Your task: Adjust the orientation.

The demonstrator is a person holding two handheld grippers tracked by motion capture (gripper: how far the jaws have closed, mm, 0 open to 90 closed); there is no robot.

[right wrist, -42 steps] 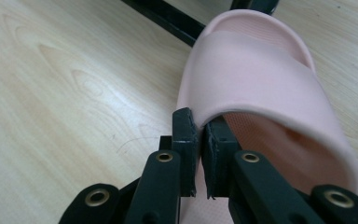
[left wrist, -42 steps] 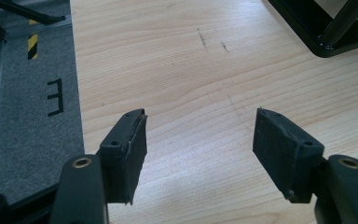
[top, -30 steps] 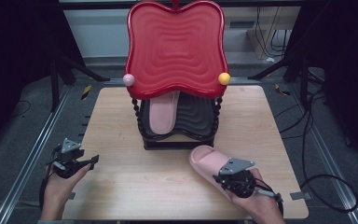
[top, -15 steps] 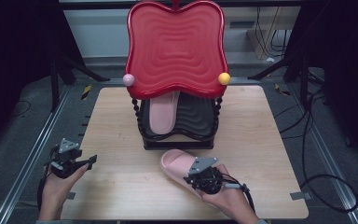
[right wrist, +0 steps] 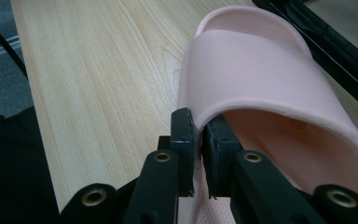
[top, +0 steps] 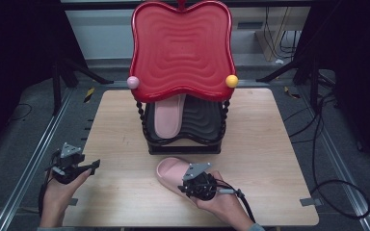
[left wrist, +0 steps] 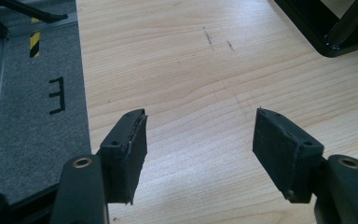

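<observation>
Pinching the pink slipper [right wrist: 265,74] is the right claw [right wrist: 199,133], the left claw [left wrist: 200,140] gaping empty, another slipper [top: 167,118] in the rack [top: 183,144]

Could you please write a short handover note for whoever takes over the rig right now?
Right gripper: shut on the pink slipper, fingers pinching the strap's edge; the slipper is on the table just in front of the rack.
Left gripper: open, holding nothing, near the table's left front edge.
Done: the other pink slipper already lies on the left side of the rack's lower shelf, under the red top tray.
Left, probably: place the held slipper on the free right half of that shelf, then release.
</observation>
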